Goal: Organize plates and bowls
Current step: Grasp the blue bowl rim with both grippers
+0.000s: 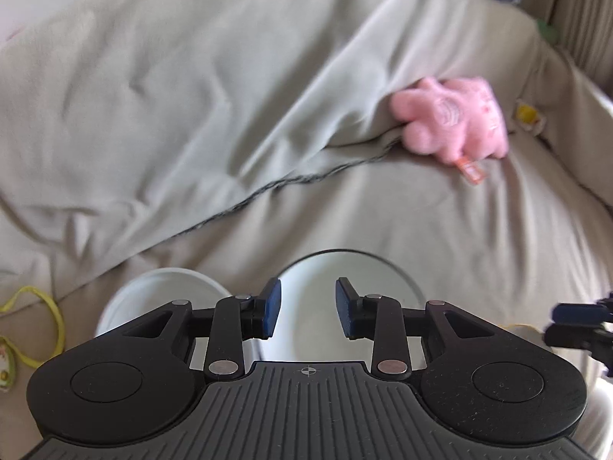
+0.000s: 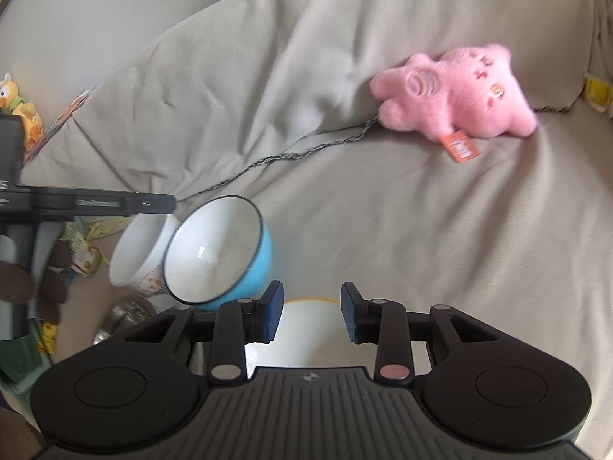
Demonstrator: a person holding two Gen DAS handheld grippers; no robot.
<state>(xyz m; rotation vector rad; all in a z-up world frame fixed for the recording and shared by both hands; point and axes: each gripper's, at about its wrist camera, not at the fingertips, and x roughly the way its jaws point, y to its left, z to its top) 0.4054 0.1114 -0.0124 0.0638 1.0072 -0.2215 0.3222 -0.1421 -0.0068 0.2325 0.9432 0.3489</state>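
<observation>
In the left wrist view my left gripper (image 1: 307, 308) is open and empty, hovering just above a dark-rimmed white bowl (image 1: 310, 268); a second white bowl (image 1: 161, 291) lies to its left. In the right wrist view my right gripper (image 2: 311, 312) is open and empty above a white dish with a yellow rim (image 2: 306, 345). To its left a blue bowl with a white inside (image 2: 218, 249) lies tilted on its side against a white patterned bowl (image 2: 141, 253). A metal bowl (image 2: 122, 318) sits below them.
Everything lies on a grey-beige sofa cover (image 2: 383, 230). A pink plush toy (image 2: 452, 96) with an orange tag rests at the back right, also in the left wrist view (image 1: 452, 119). A yellow cord (image 1: 38, 306) lies at left. The other gripper (image 2: 57, 207) shows at left.
</observation>
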